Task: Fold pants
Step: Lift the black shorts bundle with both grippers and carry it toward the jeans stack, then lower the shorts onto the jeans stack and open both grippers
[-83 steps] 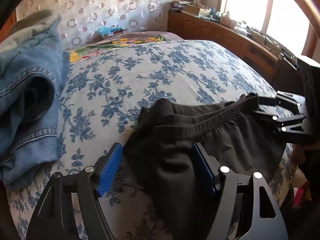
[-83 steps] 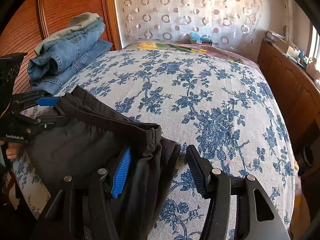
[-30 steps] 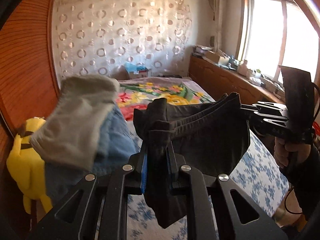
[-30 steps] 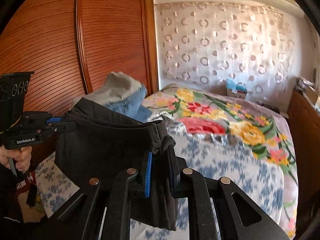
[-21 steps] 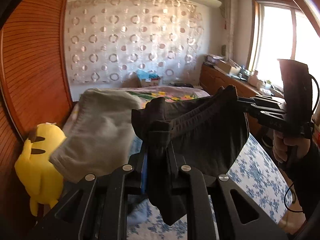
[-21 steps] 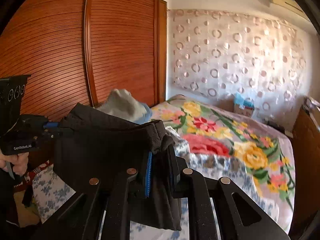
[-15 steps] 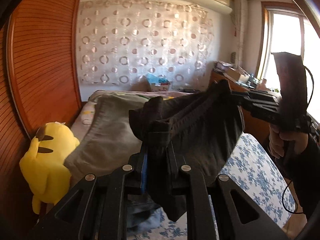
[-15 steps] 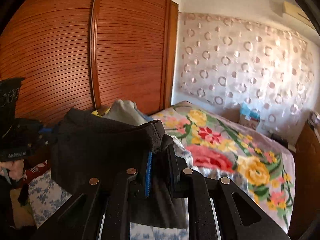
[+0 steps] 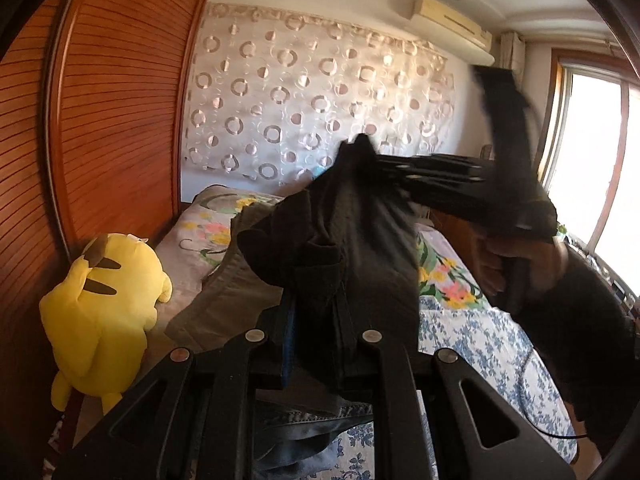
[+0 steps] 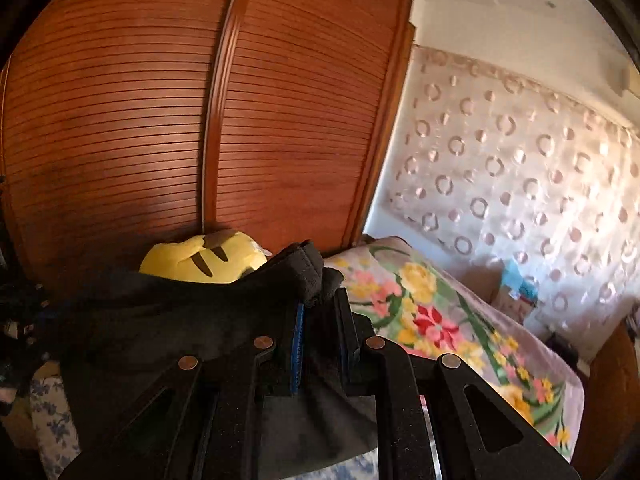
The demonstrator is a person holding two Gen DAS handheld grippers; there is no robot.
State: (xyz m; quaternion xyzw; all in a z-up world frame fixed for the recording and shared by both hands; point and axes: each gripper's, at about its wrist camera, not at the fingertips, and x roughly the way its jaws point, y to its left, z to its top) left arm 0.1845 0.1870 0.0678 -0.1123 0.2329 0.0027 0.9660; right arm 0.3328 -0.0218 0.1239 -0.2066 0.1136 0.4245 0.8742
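1. The bed point(image 9: 480, 344) lies below and ahead of both grippers, with blue-flowered cover near and bright floral cover farther off.
2. The pants point(image 9: 360, 248) hang in the air above it, waistband stretched between the two tools; the long axis seems to run straight down out of view, so the legs cannot be traced.
3. The left gripper point(image 9: 316, 320) is clenched on one waistband corner right at its tips; the right gripper point(image 10: 320, 320) is clenched on the other corner, just as near. Neither hand is the closer one; each holds its own end.
4. In the left view the right gripper is blurred, up and to the right, with the cloth running toward it.
5. A yellow plush point(image 9: 100, 300) sits low left of the left tool.
6. No brand or writing can be read.
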